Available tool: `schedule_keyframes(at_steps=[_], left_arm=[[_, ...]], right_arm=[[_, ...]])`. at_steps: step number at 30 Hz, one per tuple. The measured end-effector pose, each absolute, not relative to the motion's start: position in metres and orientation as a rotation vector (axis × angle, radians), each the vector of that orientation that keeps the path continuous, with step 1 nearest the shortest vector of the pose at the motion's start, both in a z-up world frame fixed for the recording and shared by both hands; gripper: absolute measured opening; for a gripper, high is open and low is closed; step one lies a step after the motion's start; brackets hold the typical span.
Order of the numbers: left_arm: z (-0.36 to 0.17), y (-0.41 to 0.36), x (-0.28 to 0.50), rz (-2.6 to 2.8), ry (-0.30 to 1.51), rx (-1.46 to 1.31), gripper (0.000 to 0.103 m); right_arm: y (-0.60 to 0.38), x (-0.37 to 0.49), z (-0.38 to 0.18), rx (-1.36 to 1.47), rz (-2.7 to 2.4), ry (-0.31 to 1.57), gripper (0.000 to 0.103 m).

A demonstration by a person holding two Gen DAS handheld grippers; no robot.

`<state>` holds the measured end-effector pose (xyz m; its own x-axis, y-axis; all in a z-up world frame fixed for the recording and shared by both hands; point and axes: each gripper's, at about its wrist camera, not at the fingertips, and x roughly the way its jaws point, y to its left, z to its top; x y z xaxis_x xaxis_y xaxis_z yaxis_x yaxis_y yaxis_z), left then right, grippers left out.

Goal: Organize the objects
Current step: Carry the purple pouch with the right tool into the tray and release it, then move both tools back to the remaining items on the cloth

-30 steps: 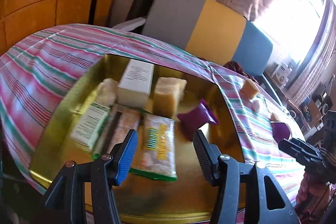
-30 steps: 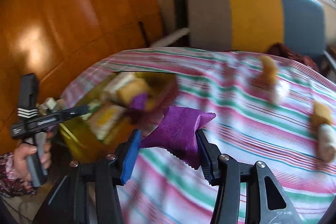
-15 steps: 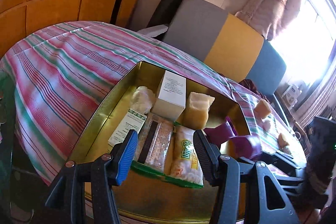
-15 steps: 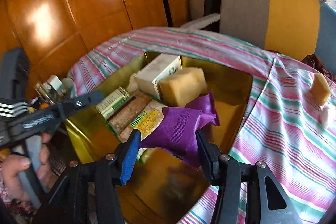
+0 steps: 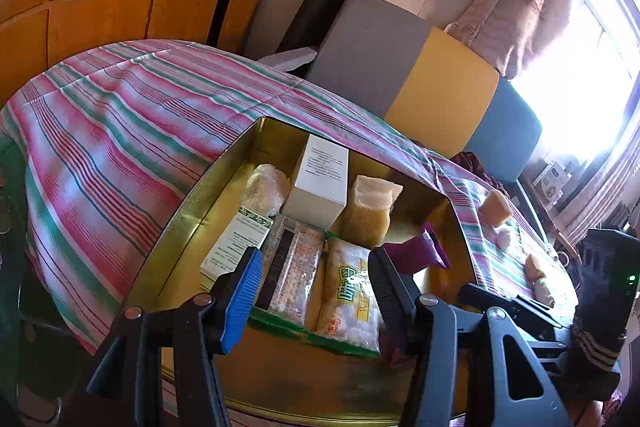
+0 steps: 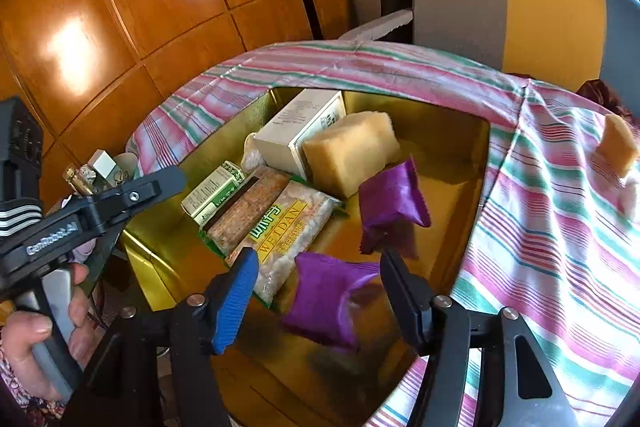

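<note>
A gold tin tray (image 6: 472, 163) (image 5: 188, 203) on the striped cloth holds a white box (image 6: 296, 131), a yellow sponge (image 6: 352, 151), snack packets (image 6: 280, 227) and a purple pouch (image 6: 392, 199). My right gripper (image 6: 316, 291) is open above the tray's near part. A second purple pouch (image 6: 324, 299) sits between its fingers, blurred, touching neither pad. My left gripper (image 5: 316, 279) is open and empty over the tray's near left side, above the packets (image 5: 348, 291).
Yellow sponges (image 6: 618, 143) (image 5: 496, 207) and pale lumps (image 5: 540, 279) lie on the cloth to the right of the tray. A grey, yellow and blue cushion (image 5: 420, 83) stands behind the table. Wooden cabinet panels (image 6: 120, 7) are at the left.
My right gripper carried the purple pouch from the cloth to over the tray, then opened and let it go. The left gripper drew back from the tray a little.
</note>
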<state>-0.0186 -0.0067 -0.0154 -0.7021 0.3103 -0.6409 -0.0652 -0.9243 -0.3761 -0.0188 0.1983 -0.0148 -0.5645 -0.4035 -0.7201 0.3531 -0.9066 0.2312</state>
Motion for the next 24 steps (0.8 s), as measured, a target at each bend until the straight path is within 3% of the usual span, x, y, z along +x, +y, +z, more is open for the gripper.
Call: schedule_keyframes(at_steps=[14, 24], left_arm=[[-0.019, 0.027, -0.006, 2.606, -0.375, -1.118, 0.056], [-0.009, 0.059, 0.015, 2.514, -0.294, -1.036, 0.056]], right_arm=[[0.251, 0.004, 0.005, 1.128, -2.587, -0.212, 0.072], [0.311, 0.021, -0.008, 1.247, -2.681, -0.19, 0.072]])
